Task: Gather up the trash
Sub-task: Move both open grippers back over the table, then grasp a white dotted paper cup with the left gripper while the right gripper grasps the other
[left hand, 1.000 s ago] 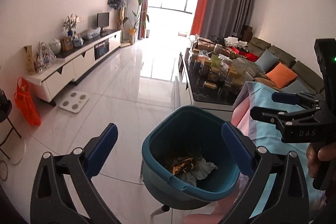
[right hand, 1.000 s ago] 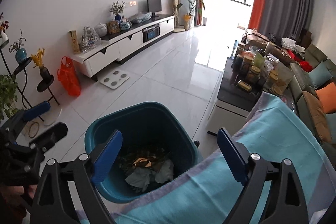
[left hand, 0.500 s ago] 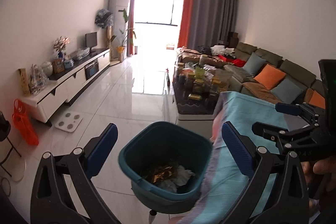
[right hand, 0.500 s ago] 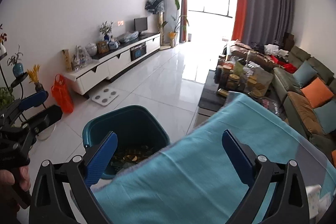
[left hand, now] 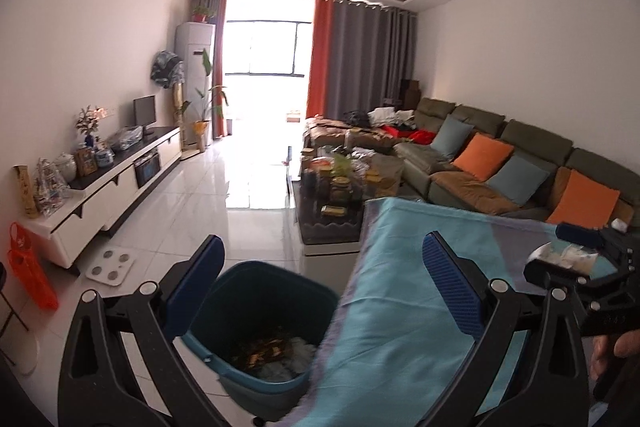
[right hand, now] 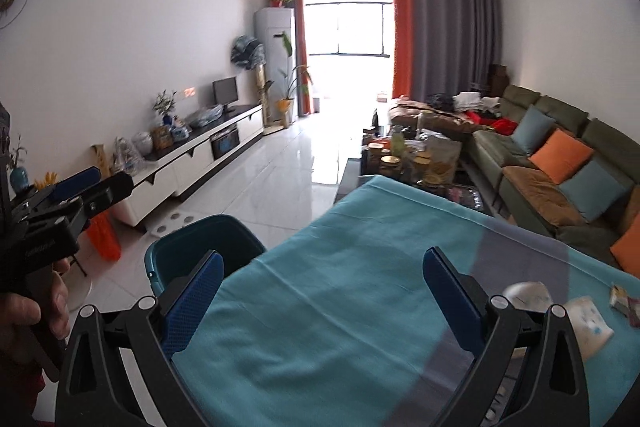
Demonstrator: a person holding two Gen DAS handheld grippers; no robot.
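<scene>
Your left gripper (left hand: 322, 283) has its fingers spread wide with nothing between them, and it looks down at the teal bin (left hand: 256, 331) standing on the floor just beside the edge of the desk (left hand: 400, 307). Inside the bin lies a low heap of trash (left hand: 276, 351): crumpled white paper and some brown and gold scraps at the bottom, with most of the bin's depth unfilled. The desk is covered with a turquoise cloth whose edge hangs over next to the bin's rim.

Your right gripper (right hand: 320, 291) is also wide, empty, and held over the cloth-covered desk, with the bin at its left, partly hidden behind the left blue pad. On the desk's right part, beyond the right finger, lie a crumpled white tissue (right hand: 524, 297), a white wrapper with blue marks (right hand: 588, 327) and a small printed packet (right hand: 622, 297) near the edge. From the left camera, some of this white litter shows behind your right gripper's fingers; it is blurred.
</scene>
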